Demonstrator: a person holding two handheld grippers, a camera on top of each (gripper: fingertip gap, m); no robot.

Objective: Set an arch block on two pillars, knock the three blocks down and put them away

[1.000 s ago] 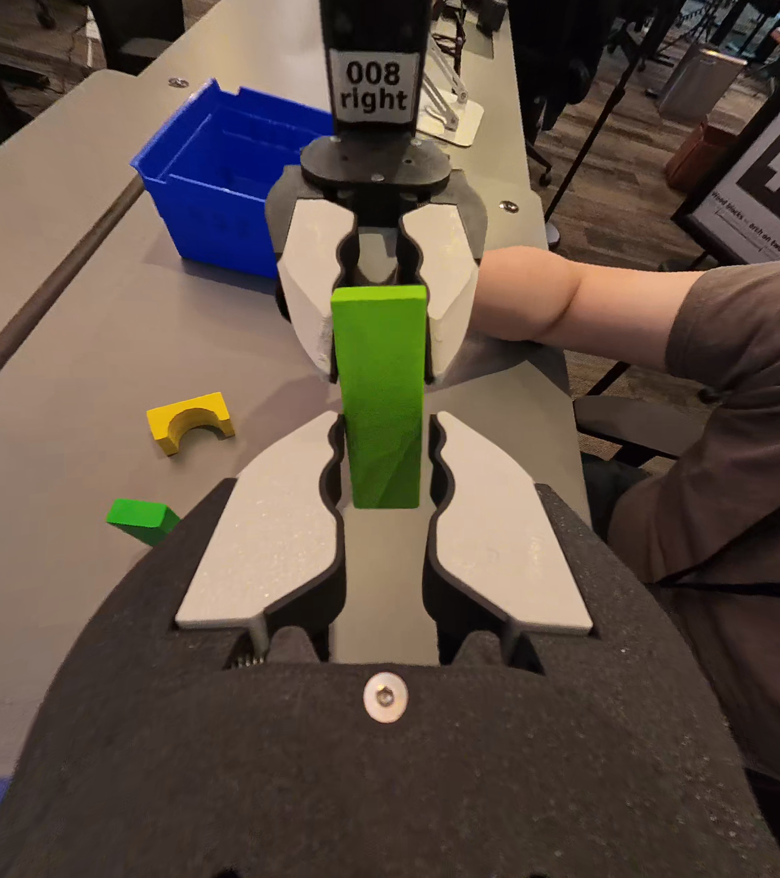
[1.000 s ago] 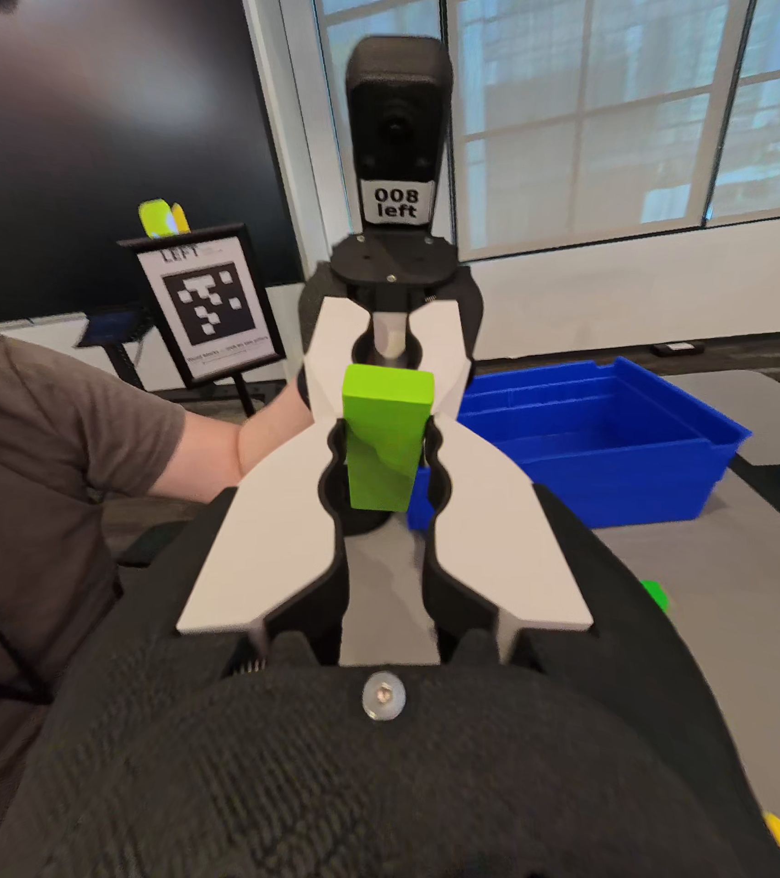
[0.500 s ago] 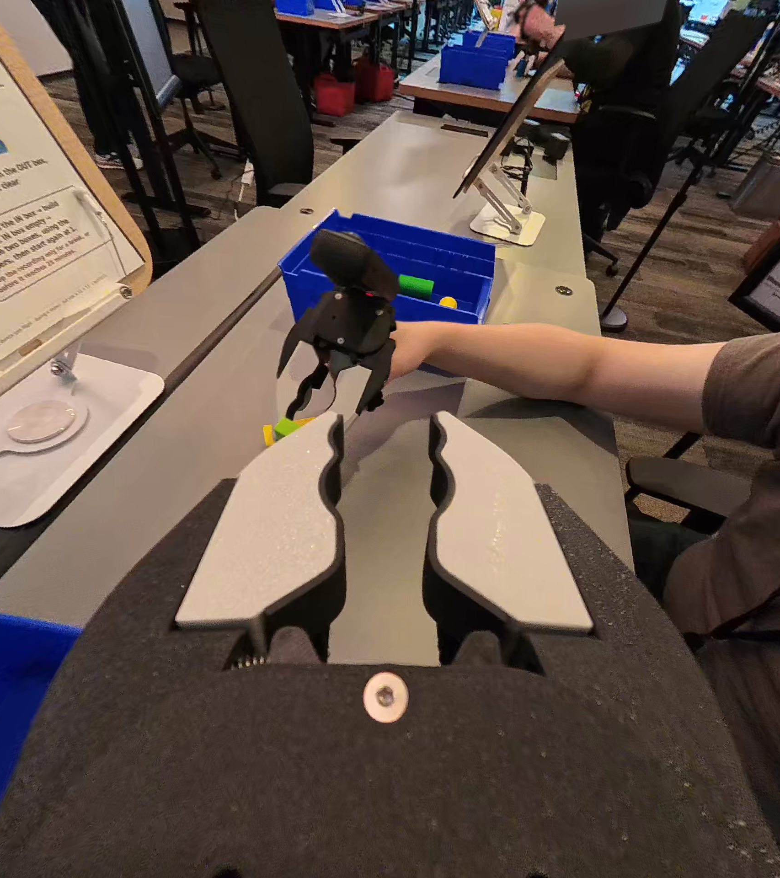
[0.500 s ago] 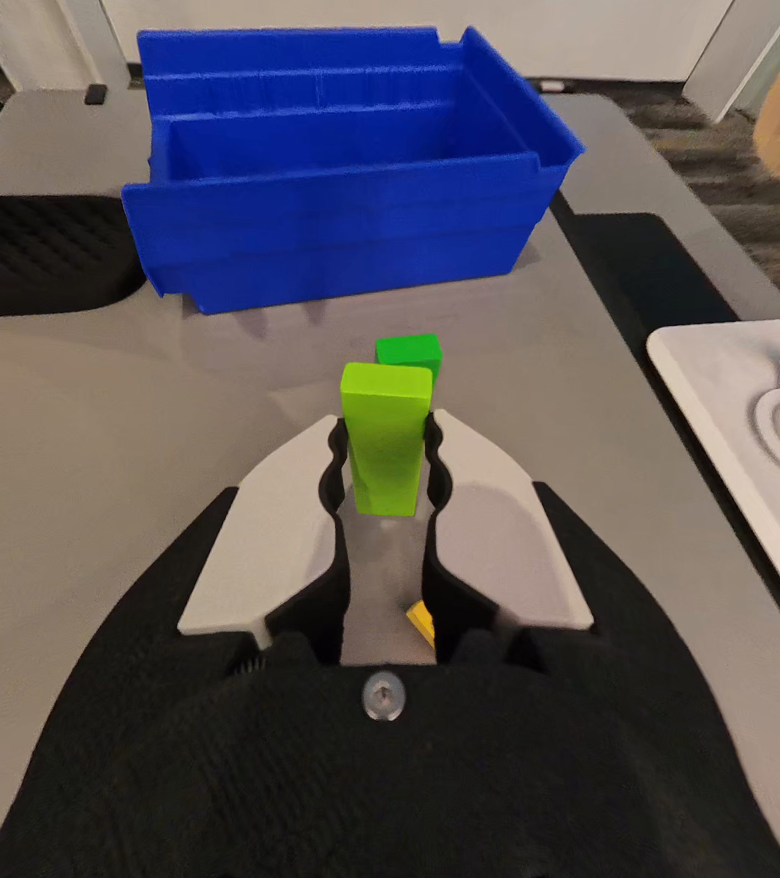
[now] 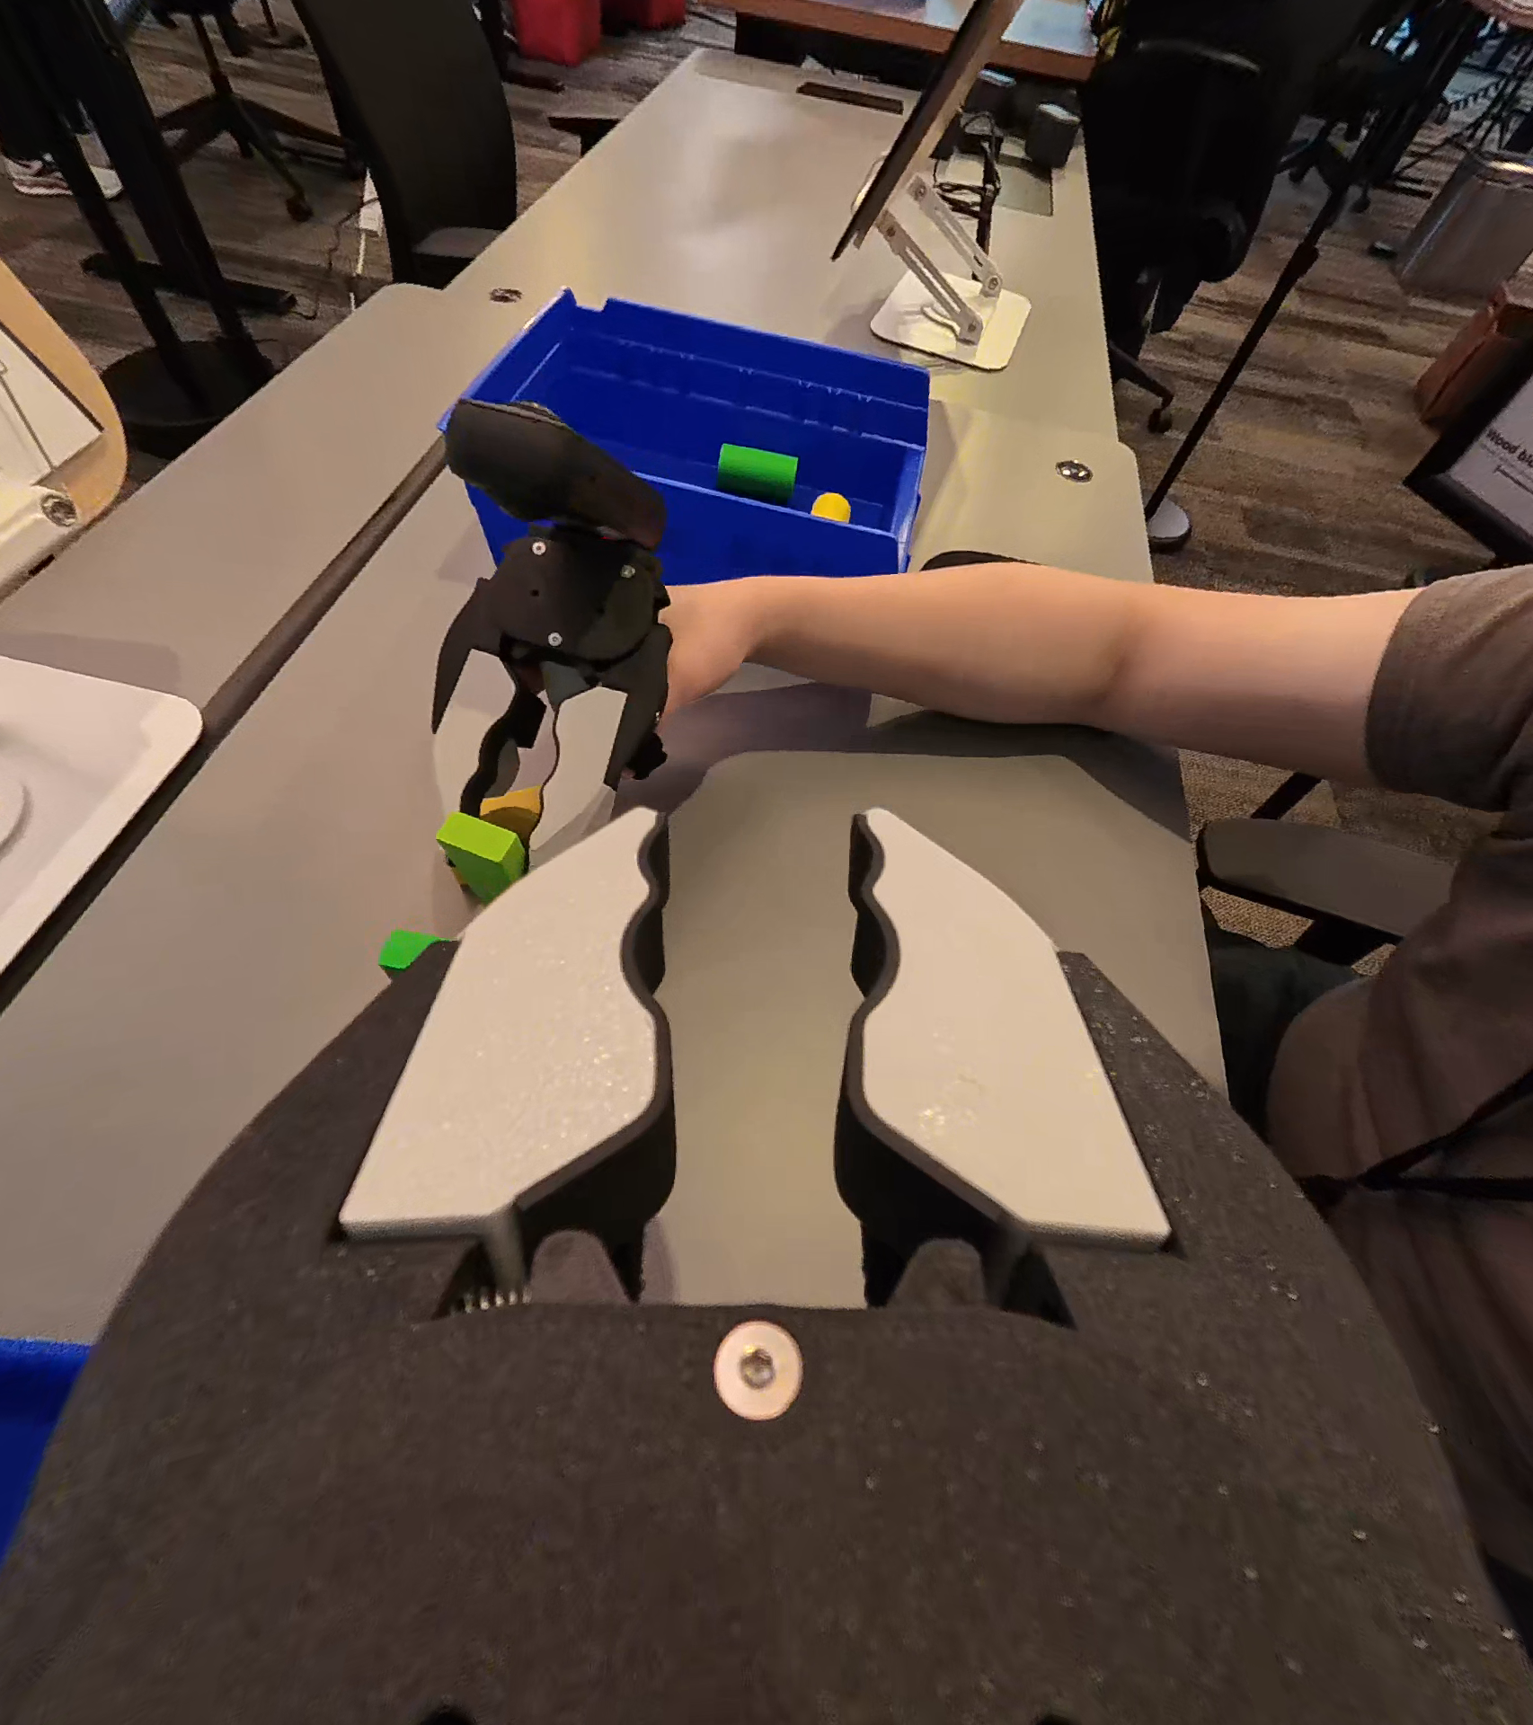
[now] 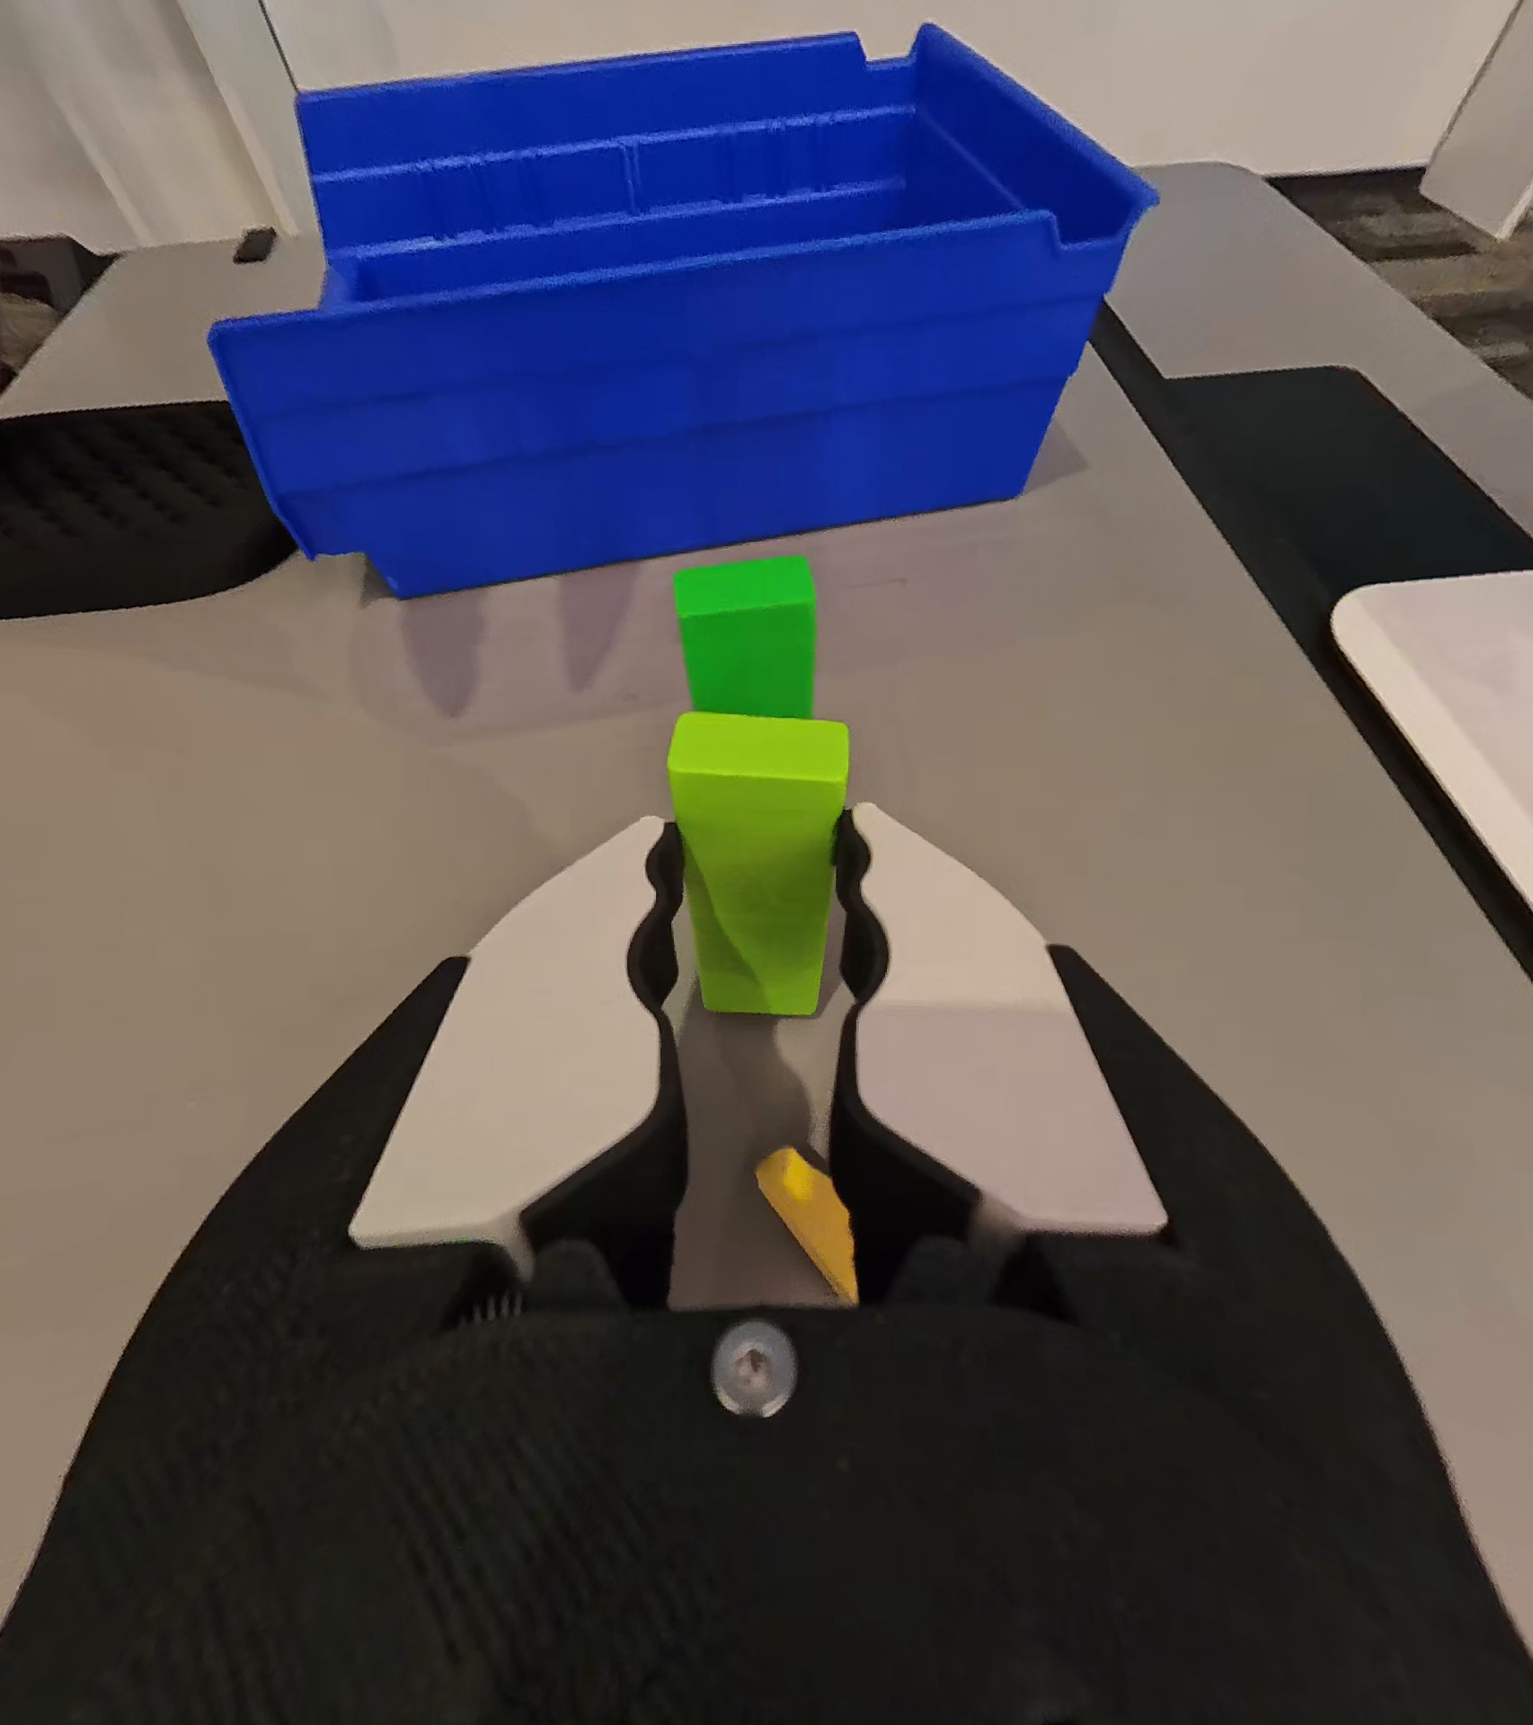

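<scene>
Your right gripper point(image 6: 755, 919) clamps its fingers on the lime pillar block point(image 6: 758, 859), standing just before the darker green pillar point(image 6: 746, 635). The yellow arch block point(image 6: 808, 1213) lies on the desk point(image 6: 184, 887), not yet placed. Your left gripper point(image 5: 755, 924) hangs open, holding nothing. Knocking down and storing remain.

My right gripper point(image 6: 755, 831) is clamped on the lime block point(image 6: 758, 868), and the darker green block point(image 6: 744, 644) stands just ahead, blocking a straight push toward the blue bin point(image 6: 669, 439). Bare table point(image 6: 184, 887) lies open to its left. Between my left gripper's point(image 5: 755, 821) parted fingers I see only clear tabletop.
</scene>
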